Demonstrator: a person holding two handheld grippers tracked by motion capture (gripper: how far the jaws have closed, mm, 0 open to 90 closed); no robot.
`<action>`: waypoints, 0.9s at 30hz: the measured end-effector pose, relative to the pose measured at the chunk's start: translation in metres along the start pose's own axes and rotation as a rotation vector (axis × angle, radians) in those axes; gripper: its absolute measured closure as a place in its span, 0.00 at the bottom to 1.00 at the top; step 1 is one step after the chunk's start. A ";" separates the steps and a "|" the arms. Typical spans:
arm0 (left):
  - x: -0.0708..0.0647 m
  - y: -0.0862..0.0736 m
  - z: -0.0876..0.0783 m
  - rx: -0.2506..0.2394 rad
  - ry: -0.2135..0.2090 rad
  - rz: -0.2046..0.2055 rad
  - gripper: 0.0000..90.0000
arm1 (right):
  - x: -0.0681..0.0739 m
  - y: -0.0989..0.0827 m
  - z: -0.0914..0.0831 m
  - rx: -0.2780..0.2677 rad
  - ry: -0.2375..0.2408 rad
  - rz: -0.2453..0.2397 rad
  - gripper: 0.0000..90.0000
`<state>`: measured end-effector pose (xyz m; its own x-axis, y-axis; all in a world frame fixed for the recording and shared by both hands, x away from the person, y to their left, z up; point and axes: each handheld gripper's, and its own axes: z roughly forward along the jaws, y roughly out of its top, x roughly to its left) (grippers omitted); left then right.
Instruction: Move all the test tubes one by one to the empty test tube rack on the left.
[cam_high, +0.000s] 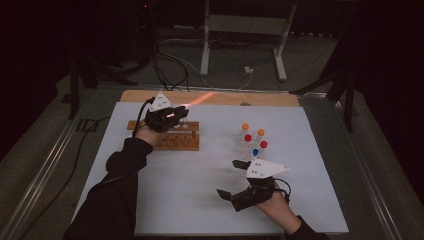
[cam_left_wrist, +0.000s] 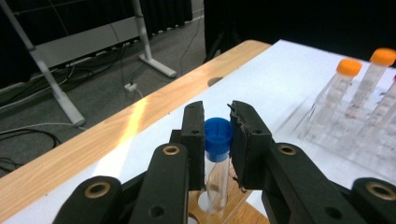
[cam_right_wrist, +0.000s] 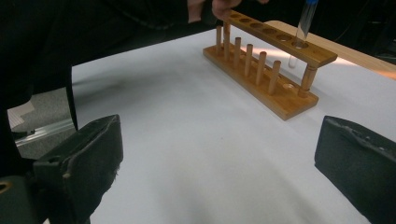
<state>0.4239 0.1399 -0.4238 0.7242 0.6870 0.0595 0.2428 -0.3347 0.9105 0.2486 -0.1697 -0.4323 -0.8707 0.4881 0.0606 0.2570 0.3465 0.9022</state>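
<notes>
Jaws of the left hand-held gripper (cam_left_wrist: 217, 140) were clamped on a blue-capped tube (cam_left_wrist: 218, 161), pads squeezing just below the cap. The tube hung nearly upright with its bottom already poked through an end hole of the wooden rack (cam_high: 172, 136), at the far left of the white counter (cam_high: 200, 200).

So my read was the seating step, a tube going into the rack. Next move probably needed a straight push down until the bottom landed in the base, then letting go without tipping it.

The right hand-held gripper (cam_high: 235, 179) sat low near the front edge with its jaws spread wide, nothing between them, well away from the rack. Just beyond it stood the cluster of capped tubes (cam_high: 252, 142), orange, red and blue tops.

Views differed a lot. The left gripper view gave the actual pinch on the cap end. The right gripper view gave the rack side-on, with its pegs and the tube slanting slightly into the hole. The high view laid out rack left, spare tubes right.
</notes>
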 end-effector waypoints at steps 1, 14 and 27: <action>-0.001 -0.002 0.001 -0.001 0.001 -0.001 0.86 | 0.000 0.000 0.000 0.001 -0.002 -0.002 0.01; -0.003 -0.021 0.010 0.028 0.009 -0.018 0.86 | 0.001 0.000 -0.001 0.004 -0.001 -0.002 0.01; -0.003 -0.025 0.012 0.039 0.004 -0.024 0.86 | 0.001 -0.001 -0.001 0.005 0.007 0.004 0.01</action>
<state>0.4238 0.1383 -0.4518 0.7155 0.6975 0.0399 0.2850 -0.3435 0.8949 0.2470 -0.1705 -0.4321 -0.8725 0.4841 0.0668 0.2625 0.3489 0.8996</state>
